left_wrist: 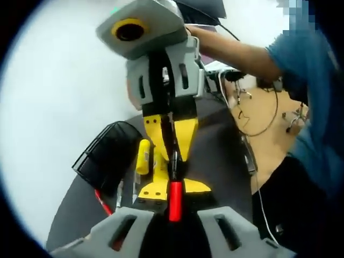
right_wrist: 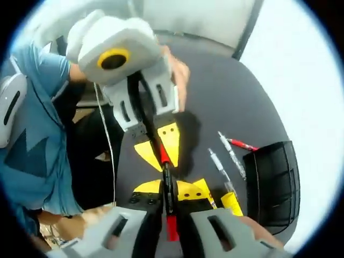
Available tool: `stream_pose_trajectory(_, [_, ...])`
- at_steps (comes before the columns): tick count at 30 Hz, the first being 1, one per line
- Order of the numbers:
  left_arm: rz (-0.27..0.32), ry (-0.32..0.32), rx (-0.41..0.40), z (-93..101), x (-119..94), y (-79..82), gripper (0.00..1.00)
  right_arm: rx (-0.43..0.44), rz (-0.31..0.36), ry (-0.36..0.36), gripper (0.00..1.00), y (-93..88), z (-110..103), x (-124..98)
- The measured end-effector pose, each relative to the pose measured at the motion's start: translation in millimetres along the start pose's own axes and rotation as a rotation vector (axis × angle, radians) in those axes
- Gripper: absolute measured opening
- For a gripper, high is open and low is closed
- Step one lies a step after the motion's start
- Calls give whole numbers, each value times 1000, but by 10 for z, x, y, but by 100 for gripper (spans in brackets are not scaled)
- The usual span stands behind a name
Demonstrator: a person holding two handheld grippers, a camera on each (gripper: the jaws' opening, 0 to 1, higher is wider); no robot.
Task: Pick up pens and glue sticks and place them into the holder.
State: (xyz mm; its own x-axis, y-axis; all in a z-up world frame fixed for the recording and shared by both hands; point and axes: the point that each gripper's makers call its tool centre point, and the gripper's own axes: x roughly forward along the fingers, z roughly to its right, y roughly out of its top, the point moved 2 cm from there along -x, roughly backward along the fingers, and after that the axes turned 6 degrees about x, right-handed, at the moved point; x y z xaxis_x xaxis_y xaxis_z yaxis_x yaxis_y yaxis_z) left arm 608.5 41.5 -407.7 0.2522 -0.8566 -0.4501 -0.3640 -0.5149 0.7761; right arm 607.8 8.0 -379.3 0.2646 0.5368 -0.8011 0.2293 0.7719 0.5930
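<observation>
Red and black, a pen (right_wrist: 167, 185) is being held at both ends: the right gripper (right_wrist: 169, 200) is pinching its lower part between closed yellow-tipped jaws, and the left gripper (right_wrist: 157, 141), coming in from the top of the right gripper view, is closing its own yellow tips on the red upper part. In the left gripper view the same pen (left_wrist: 174, 188) is running from the left gripper (left_wrist: 173, 189) up into the right gripper (left_wrist: 168, 131) opposite, so it looks like a hand-over or a joint grip in mid-air above the dark table (right_wrist: 226, 91).

Outward from the jaws, the rest of the work is lying untouched. A yellow glue stick (right_wrist: 231, 202) is resting on the table just beside the black mesh holder (right_wrist: 274, 183); in the left gripper view it is showing as a yellow tube (left_wrist: 143, 156) next to the holder (left_wrist: 107, 156). Two clear-barrelled pens (right_wrist: 216, 160) and a red pen (right_wrist: 243, 144) are lying near the holder's open side.

The holder's inside is dark, so I cannot tell whether anything is in it yet; probably little or nothing. At least four items are still waiting on the table, and the held pen is not yet placed.
</observation>
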Motion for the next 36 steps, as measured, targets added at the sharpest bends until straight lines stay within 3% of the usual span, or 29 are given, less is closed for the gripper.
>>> stream_pose_trajectory(2, [9,13,-10,-23,-18,-13,6,8,53,-10,8,57,23,-65])
stream_pose_trajectory(5, [26,37,-39,-49,-22,-48,6,41,185,-24,11,200,116,-264])
stream_pose_trajectory(8, [44,100,-60,-146,-36,-91,6,75,311,-77,11,287,274,-521])
stream_pose_trajectory(12, [109,159,-135,-269,-72,-102,6,149,545,-157,12,380,541,-955])
stream_pose_trajectory(15, [168,222,-193,-394,-111,-96,6,227,738,-191,15,407,568,-1168])
stream_pose_trajectory(18, [215,272,-244,-510,-127,-110,6,329,864,-200,15,334,595,-1260])
stream_pose_trajectory(24, [260,348,-282,-606,-91,-82,6,454,969,-319,15,83,650,-1107])
stream_pose_trajectory(31, [301,411,-307,-643,17,5,6,629,1108,-194,14,24,490,-875])
stream_pose_trajectory(36, [352,446,-334,-635,54,96,6,703,1167,-176,14,30,529,-763])
